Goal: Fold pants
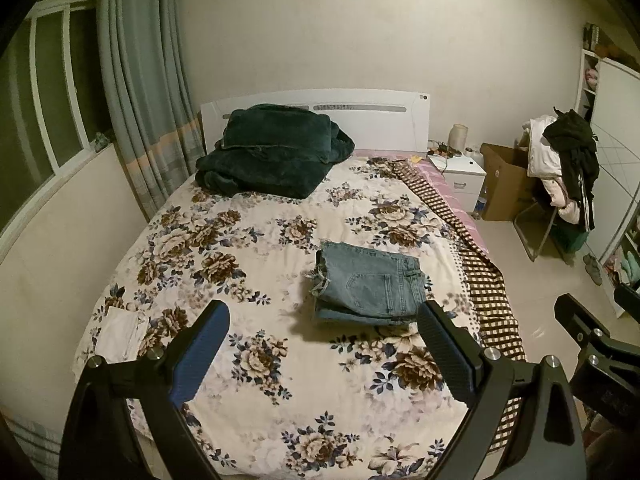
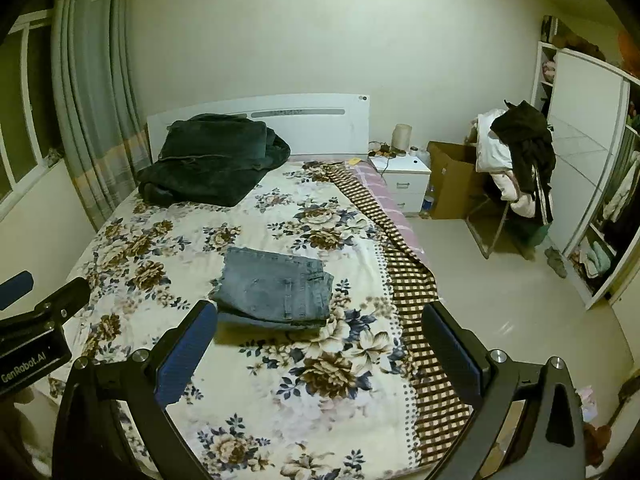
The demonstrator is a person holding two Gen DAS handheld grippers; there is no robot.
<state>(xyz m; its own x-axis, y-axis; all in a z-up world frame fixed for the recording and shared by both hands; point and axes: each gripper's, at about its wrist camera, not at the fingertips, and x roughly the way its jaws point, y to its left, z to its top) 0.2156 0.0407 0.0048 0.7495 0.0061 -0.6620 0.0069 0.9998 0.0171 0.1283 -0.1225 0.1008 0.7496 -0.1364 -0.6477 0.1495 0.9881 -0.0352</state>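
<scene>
A pair of blue jeans (image 1: 370, 286) lies folded into a compact stack on the floral bedspread (image 1: 256, 248), right of the bed's middle. It also shows in the right wrist view (image 2: 276, 288). My left gripper (image 1: 324, 320) is open and empty, held above the bed's near part, just short of the jeans. My right gripper (image 2: 320, 320) is open and empty too, held above the bed's right side, close to the jeans' near edge. The right gripper's body shows at the right edge of the left wrist view (image 1: 592, 340).
A dark green blanket (image 1: 272, 148) lies piled by the white headboard (image 1: 360, 116). A white folded cloth (image 1: 120, 334) sits at the bed's left edge. A nightstand (image 1: 460, 174), cardboard box (image 1: 504, 184), clothes-laden chair (image 1: 560, 176) and wardrobe (image 2: 588, 168) stand to the right.
</scene>
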